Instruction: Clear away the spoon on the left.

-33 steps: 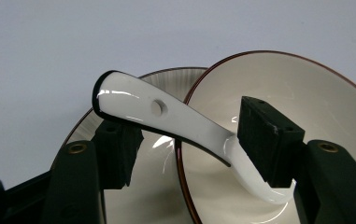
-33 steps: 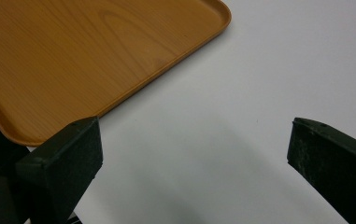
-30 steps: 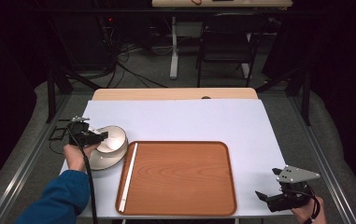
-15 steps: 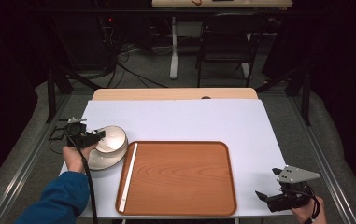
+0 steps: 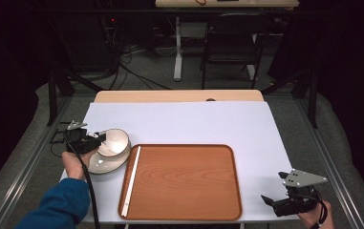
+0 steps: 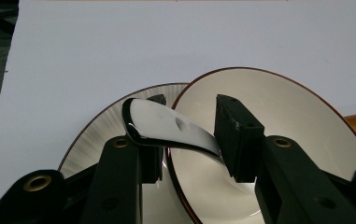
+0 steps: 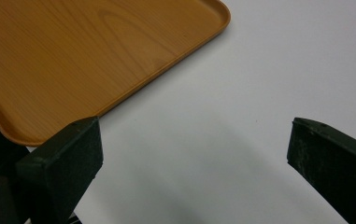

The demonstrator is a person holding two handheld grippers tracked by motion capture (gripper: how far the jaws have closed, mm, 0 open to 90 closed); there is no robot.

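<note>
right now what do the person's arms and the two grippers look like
Both grippers are black with two blocky square-tipped jaws. The left gripper trails a black cable over a blue sleeve and has a small grey plate on top. The right gripper carries a grey three-cornered plate dotted with small holes, a black cable looping by the hand.

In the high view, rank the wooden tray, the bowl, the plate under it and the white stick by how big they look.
1. wooden tray, clearly the largest.
2. white stick, as long as the tray's side but very thin.
3. plate and bowl: they look alike, and the bowl hides part of the plate, so I won't rank them.
</note>
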